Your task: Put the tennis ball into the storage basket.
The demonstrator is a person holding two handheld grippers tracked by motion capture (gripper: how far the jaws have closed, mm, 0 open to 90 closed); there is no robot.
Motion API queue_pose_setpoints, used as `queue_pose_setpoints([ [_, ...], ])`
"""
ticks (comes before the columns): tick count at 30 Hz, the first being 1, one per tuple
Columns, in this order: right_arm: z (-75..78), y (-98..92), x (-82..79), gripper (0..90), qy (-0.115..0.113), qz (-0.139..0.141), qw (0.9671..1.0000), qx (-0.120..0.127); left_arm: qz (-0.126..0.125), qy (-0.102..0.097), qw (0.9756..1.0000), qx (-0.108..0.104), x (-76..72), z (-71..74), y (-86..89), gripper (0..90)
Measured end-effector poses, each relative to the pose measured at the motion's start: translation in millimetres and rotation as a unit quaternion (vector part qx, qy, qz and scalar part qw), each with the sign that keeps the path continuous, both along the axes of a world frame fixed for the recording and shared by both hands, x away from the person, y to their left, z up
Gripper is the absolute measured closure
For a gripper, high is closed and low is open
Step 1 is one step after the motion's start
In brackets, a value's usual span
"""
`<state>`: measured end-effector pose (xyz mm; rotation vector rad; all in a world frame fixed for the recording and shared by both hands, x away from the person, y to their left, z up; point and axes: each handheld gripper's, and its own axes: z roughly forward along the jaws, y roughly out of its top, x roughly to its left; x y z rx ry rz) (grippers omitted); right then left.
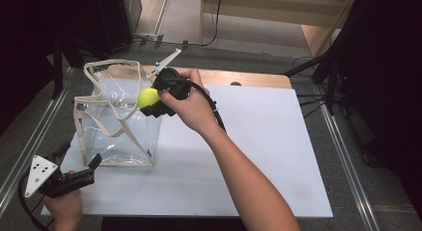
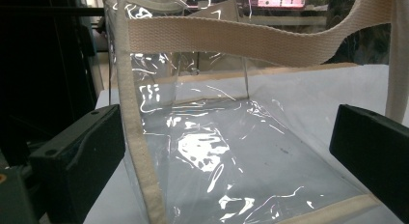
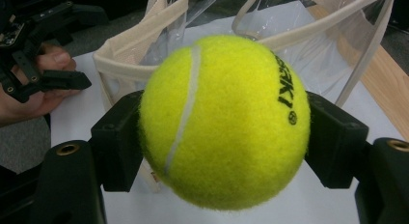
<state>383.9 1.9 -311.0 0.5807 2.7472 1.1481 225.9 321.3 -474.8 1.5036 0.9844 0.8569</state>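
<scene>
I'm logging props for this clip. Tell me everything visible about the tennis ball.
The tennis ball is fuzzy yellow-green felt with a pale curved seam and black lettering on one side. It looks whole and round. The right gripper clamps it between both black jaws, holding it in the air at the open top of the clear bag.

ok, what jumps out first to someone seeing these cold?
The bright yellow tennis ball, clamped between the right gripper's black jaws and held above the open top of the bag. Next, the clear plastic bag with cream webbing trim and handles, standing on the white board at its left. The left gripper sits near the bag's front corner, jaws open.
</scene>
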Motion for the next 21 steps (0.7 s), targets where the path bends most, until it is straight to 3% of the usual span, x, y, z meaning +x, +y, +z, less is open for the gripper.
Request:
queue_pose_setpoints([
  [21,21.3,15.6,4.9,24.3,-0.011,0.011,0.9998,0.009,-0.001,0.001,1.0,0.001,0.0,0.4,0.6,0.0],
])
